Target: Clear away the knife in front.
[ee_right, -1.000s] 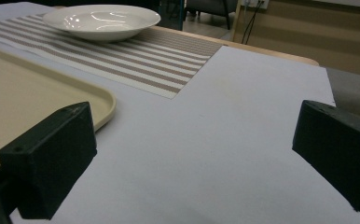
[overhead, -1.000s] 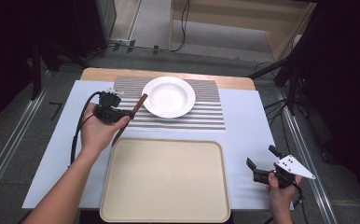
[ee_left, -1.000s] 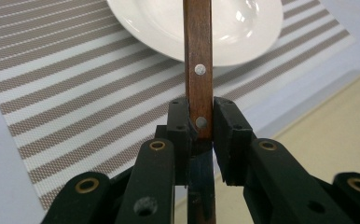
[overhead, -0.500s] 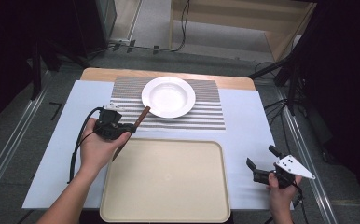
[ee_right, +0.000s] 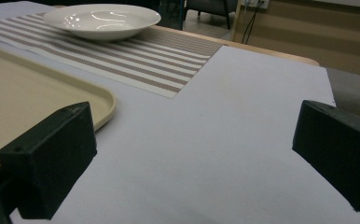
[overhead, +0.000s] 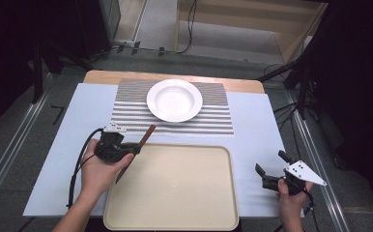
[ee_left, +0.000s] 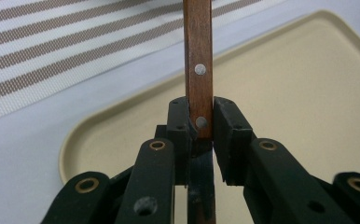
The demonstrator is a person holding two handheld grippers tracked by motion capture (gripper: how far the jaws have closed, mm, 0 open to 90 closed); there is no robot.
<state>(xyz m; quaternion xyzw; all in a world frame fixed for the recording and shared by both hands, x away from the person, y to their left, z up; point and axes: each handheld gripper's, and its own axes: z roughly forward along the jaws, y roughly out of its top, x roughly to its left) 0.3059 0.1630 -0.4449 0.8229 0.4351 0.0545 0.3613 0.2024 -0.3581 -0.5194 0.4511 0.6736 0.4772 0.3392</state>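
The left gripper (overhead: 126, 151) was clamped on the brown wooden handle with two metal rivets (ee_left: 198, 70), belonging to a piece of cutlery whose working end lay hidden below the jaws; I could not tell whether it was a knife or something else. In the left gripper view the pads pinched the handle by its flat sides near the lower rivet, a hold that probably kept the slim thing from twisting as it was carried. In the high view the handle (overhead: 147, 135) slanted up and away from the hand, over the left far corner of the empty beige plastic tray (overhead: 175, 212), which suggested the tray was where it was bound. The round white ceramic plate (overhead: 174, 100) sat on the brown-and-white striped placemat (overhead: 126, 113) beyond the tray, well apart from the gripper. The right gripper (overhead: 270, 174) waited with its jaws wide apart and nothing between them, low over the pale blue worktop (overhead: 262, 130) just right of the tray, likely kept out of the way.
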